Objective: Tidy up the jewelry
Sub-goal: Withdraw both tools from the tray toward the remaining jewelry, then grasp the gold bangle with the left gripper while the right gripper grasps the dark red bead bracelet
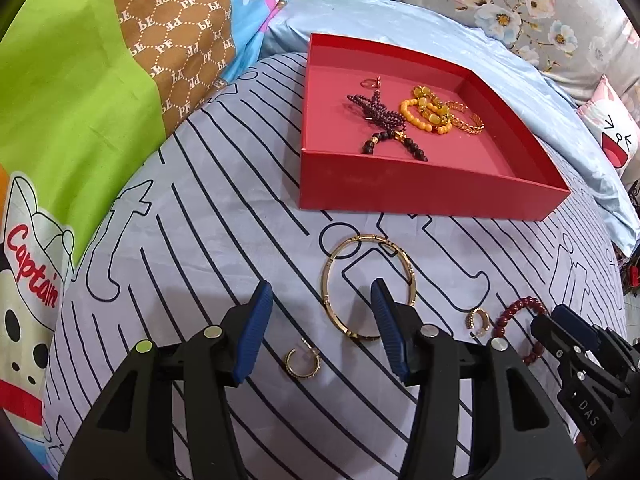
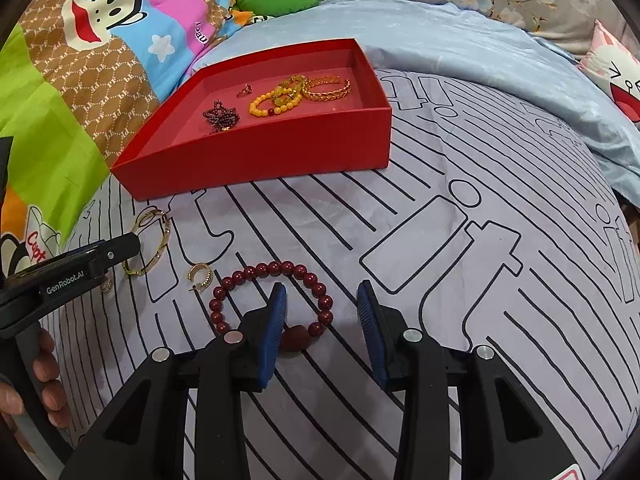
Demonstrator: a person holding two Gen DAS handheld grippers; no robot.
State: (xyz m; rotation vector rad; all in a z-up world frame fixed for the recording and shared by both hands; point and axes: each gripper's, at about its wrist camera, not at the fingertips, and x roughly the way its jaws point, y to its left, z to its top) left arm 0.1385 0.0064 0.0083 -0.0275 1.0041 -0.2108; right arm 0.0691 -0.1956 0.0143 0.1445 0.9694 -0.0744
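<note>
Here, both grippers hang low over a bed spread with a striped cover (image 1: 224,216), and the red box (image 1: 424,192) sits at 12 o'clock from them.

Box contents: dark purple bead strand (image 1: 380,120), yellow bead bracelets (image 1: 424,114), gold chain cuff (image 1: 468,120), a small ring (image 1: 370,82). Roughly half the pieces look sorted.

Still out on the cover:
- gold bangle (image 1: 340,258), lying flat, just ahead of the left gripper (image 1: 320,320), toward 1 o'clock
- hoop earring (image 1: 303,365), between the left jaws, close under them
- second hoop earring (image 2: 200,276), beside the red bead bracelet (image 2: 256,272), at its 9 o'clock
- red bead bracelet, flat loop, under the right gripper (image 2: 322,320)

Jaws: left set wide, holding nothing. Right set wide too, empty; its left pad stands inside the bracelet loop, its right pad outside, so the beaded strand at 3 o'clock of the loop lies between them.

Step in hand, as I judge it: picking up the red bracelet with the right gripper.

To do it well: lower until the pads brush the cover, close across that one strand rather than the whole loop, and squeeze gently, since round beads tend to roll out of a flat pinch. Soft bedding gives, so press down a little. Lift straight up, carry over the near wall of the box, and release low to avoid scattering the pieces already inside.
</note>
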